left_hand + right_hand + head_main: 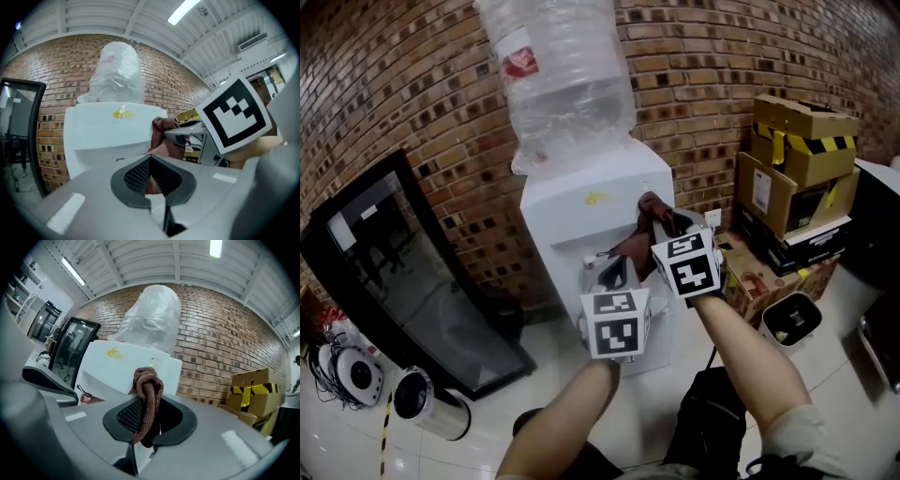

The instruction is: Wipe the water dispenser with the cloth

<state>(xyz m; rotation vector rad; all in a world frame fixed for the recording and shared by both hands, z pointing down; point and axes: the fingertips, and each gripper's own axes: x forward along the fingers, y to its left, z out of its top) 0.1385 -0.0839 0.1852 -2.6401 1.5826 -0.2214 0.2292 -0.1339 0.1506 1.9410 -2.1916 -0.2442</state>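
Both left claw (151,183) and right claw (147,425) clench a nubby brown cloth (149,387) near the smooth white water dispenser (581,211), at its front edge.

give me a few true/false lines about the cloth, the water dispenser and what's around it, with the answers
1. The right gripper is shut on a brown cloth. True.
2. The water bottle lies on the floor. False: it stands upside down on top of the water dispenser.
3. In the head view, cardboard boxes are stacked to the right of the water dispenser. True.
4. The water dispenser's body is black. False: it is white.
5. The wall behind the water dispenser is brick. True.
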